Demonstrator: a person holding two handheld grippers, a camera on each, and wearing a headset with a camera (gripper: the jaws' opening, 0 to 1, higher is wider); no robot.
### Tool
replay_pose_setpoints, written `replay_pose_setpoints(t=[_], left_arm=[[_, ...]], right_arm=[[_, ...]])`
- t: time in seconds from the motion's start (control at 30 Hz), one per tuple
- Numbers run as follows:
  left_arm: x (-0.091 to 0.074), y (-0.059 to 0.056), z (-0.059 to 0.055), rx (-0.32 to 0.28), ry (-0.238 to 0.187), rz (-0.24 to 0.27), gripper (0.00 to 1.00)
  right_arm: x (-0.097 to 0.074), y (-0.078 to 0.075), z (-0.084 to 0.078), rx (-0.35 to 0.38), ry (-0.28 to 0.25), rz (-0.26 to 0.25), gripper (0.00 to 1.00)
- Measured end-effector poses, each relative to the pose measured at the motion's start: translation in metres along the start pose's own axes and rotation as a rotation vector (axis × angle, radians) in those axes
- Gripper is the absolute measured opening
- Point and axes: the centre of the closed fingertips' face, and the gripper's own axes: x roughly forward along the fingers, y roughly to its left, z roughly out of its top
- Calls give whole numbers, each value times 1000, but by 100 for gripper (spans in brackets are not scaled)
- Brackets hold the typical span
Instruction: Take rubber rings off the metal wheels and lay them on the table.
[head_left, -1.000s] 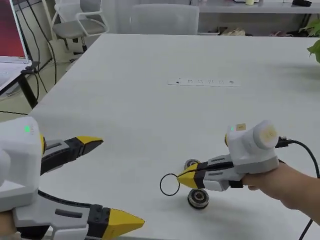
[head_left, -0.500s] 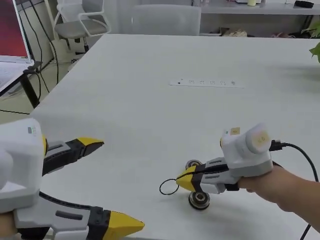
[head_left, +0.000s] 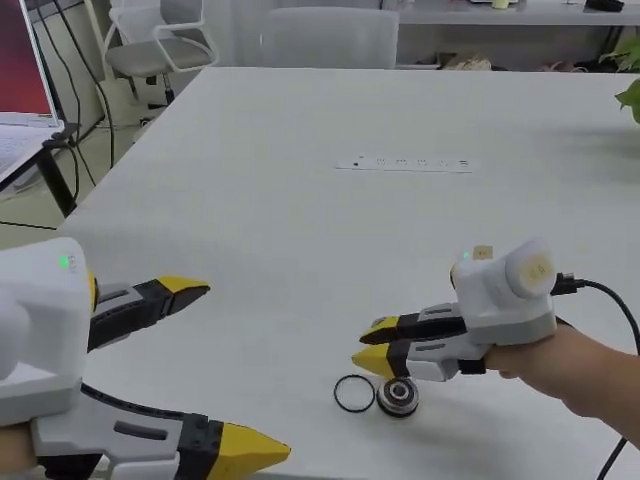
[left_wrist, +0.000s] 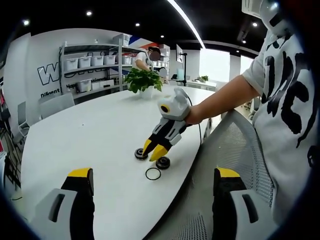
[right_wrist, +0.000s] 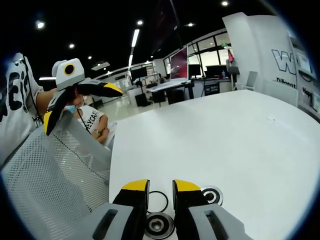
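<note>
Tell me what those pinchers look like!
The right gripper and left gripper have white bodies, black jaws, pointed yellow tips. A black cable leaves the right one; a green light glows on the left. The shirt is white, printed black.

Far wheel (right_wrist: 212, 195) half behind right gripper (right_wrist: 161, 187), left gripper (head_left: 245, 370) edge-cropped

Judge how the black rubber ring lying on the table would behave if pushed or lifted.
The rubber ring is a thin loop lying flat on the table, so it would probably slide rather than roll when pushed. Its thinness suggests it is light and floppy, likely sagging out of round when pinched at one side and lifted.
</note>
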Motion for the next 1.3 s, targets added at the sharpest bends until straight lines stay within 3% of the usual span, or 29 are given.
replay_pose_setpoints(t=[0.6, 0.87, 1.3], left_arm=[[24, 0, 11, 38, 13, -50, 97], [38, 4, 19, 59, 13, -76, 95], [68, 2, 17, 83, 42, -129, 88]], right_arm=[[-31, -9, -1, 17, -46, -35, 20], [-40, -9, -10, 22, -43, -43, 21], [-50, -9, -27, 28, -25, -52, 24]])
